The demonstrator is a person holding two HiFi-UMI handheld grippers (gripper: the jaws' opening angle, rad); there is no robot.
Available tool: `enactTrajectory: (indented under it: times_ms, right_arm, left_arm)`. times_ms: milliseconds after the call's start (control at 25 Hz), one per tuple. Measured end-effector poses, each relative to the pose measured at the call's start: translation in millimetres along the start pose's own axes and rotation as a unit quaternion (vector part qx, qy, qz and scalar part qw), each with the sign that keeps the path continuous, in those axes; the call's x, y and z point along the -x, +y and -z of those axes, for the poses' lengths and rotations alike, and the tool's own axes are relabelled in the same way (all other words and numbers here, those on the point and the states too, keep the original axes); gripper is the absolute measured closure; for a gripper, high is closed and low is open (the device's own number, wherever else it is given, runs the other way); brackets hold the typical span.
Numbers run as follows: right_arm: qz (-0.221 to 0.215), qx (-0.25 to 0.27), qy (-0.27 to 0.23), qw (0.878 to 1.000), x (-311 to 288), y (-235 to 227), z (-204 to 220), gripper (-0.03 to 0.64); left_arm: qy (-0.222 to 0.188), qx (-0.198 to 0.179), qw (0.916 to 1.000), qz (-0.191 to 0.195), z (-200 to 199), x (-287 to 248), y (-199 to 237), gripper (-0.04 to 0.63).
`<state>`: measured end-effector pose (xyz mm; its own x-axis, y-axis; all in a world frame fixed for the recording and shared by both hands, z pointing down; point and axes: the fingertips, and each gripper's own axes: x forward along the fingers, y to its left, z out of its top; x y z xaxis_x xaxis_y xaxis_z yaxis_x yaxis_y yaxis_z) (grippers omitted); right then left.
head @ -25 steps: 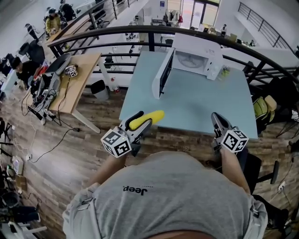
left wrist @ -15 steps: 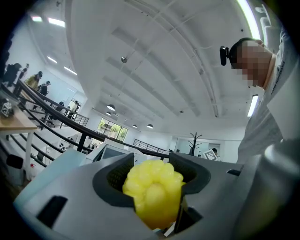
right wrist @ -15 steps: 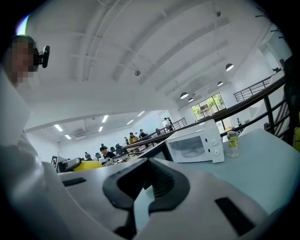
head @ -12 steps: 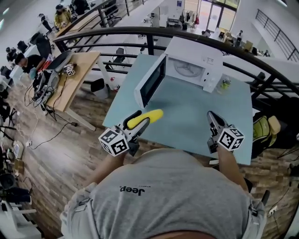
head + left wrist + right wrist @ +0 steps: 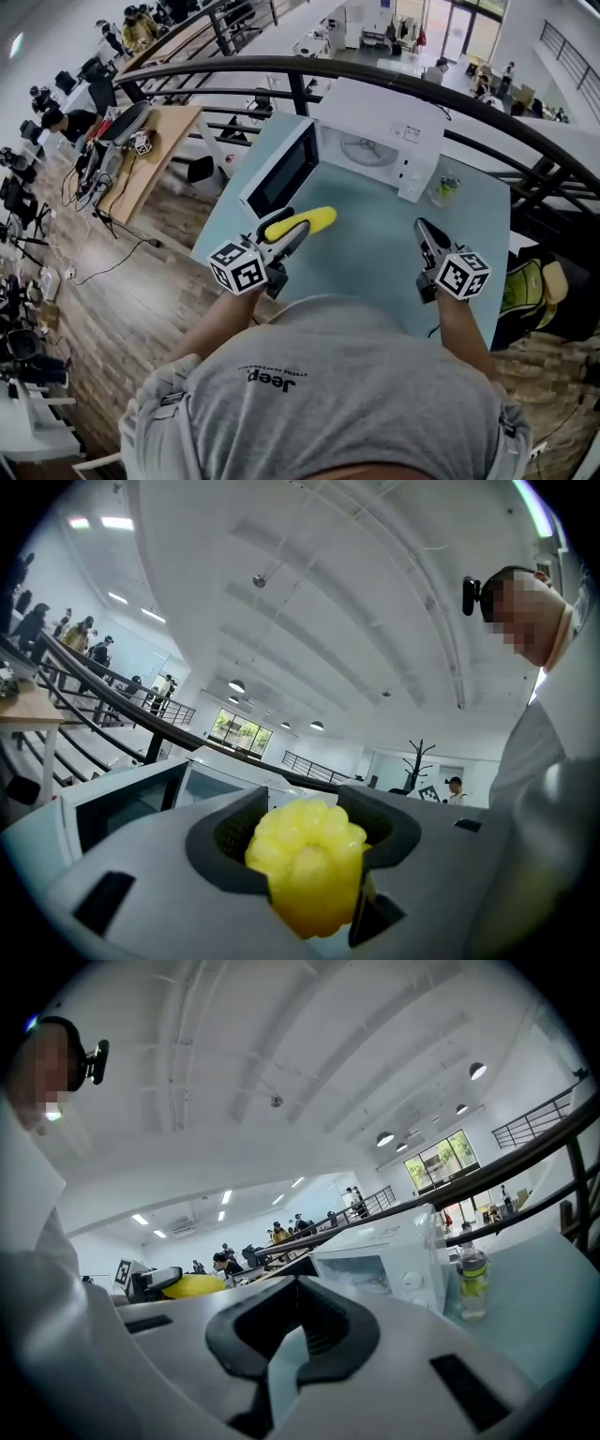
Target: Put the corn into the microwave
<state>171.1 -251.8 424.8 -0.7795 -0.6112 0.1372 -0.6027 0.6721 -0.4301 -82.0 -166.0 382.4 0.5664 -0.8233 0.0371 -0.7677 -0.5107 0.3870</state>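
Observation:
A yellow corn cob [image 5: 302, 222] is clamped in my left gripper [image 5: 292, 232], over the near left part of the light-blue table [image 5: 375, 248]. In the left gripper view the corn [image 5: 306, 869] fills the gap between the dark pads [image 5: 230, 841]. The white microwave [image 5: 380, 145] stands at the table's far side, and its door [image 5: 279, 174] hangs open to the left, just beyond the corn. My right gripper [image 5: 427, 236] hovers over the near right of the table, shut and with nothing in it. In its own view the right gripper [image 5: 295, 1335] faces the microwave [image 5: 375, 1269].
A small bottle of green liquid [image 5: 446, 187] stands to the right of the microwave; the bottle [image 5: 472, 1283] also shows in the right gripper view. A black railing [image 5: 234, 70] curves behind the table. Desks and people are on the floor to the left.
Both grippers and the person have come forward from the table's near edge to over the tabletop. The microwave and its open door now sit closer. The corn stays clamped in the left gripper.

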Motion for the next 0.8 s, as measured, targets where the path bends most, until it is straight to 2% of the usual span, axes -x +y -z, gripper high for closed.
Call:
enactTrajectory:
  times_ms: [320, 560, 800]
  right_arm:
    - [0.004, -0.003, 0.012, 1.000, -33.9, -24.9, 0.4, 0.598]
    - [0.051, 0.013, 0.024, 0.998, -70.6, -30.9, 4.6, 0.598]
    - [0.071, 0.015, 0.030, 0.997, -103.6, -31.9, 12.5, 0.598]
  left_arm:
    - [0.026, -0.025, 0.9993, 0.002, -8.5, -49.6, 27.7, 0.348]
    - [0.049, -0.040, 0.9972, 0.039, -3.1, -87.5, 67.6, 0.348]
    - [0.065, -0.050, 0.9955, 0.048, 5.4, -131.7, 105.4, 0.348]
